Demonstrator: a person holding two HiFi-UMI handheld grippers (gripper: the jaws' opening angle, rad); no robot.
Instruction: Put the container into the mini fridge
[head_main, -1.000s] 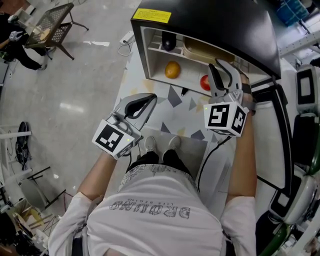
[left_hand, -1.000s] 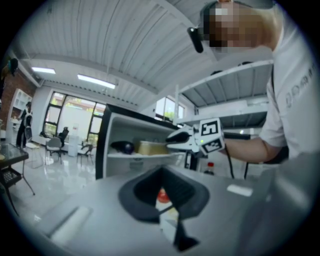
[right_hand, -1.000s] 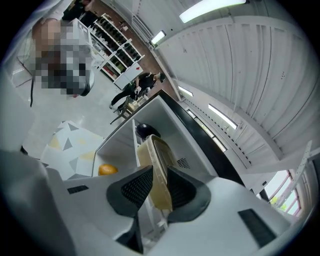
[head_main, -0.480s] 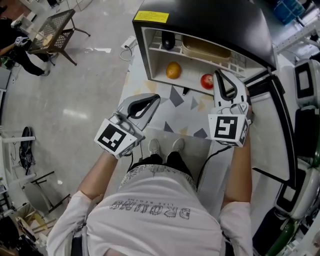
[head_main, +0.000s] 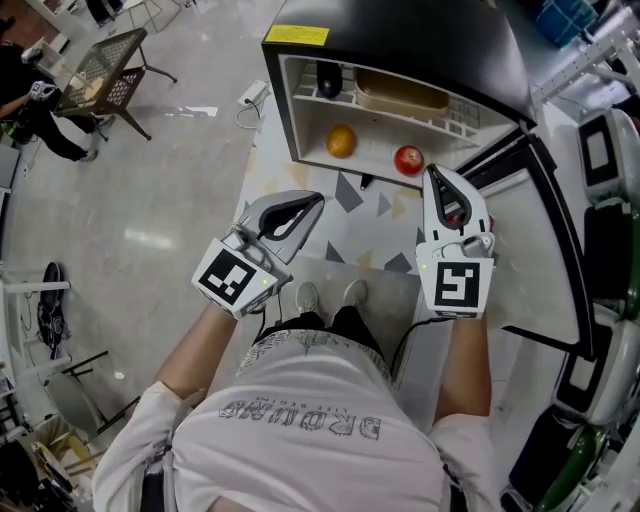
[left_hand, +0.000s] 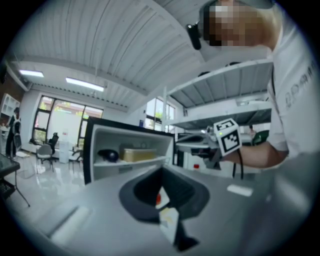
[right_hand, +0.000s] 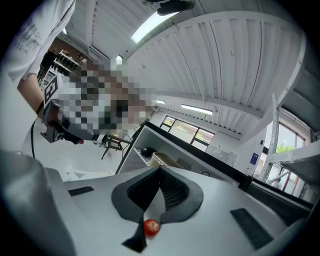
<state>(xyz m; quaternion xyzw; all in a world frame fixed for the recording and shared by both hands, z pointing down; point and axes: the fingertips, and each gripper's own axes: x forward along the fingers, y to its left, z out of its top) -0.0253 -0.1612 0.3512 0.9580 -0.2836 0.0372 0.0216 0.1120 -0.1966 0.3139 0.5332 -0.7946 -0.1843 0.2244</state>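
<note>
An open black mini fridge (head_main: 430, 40) stands ahead of both hand-held grippers. The tan rectangular plastic container (head_main: 402, 93) already sits on its upper shelf, beyond the right hand-held gripper (head_main: 434, 175). That gripper and the left hand-held gripper (head_main: 312, 200) each hang short of the opening, jaws closed tip to tip on nothing. On the lower shelf, nearer the grippers, lie a round orange fruit (head_main: 341, 141) and a red apple (head_main: 408, 160). The container looks stiff, light and smooth-walled, so its rim seems the safest place to take hold.
</note>
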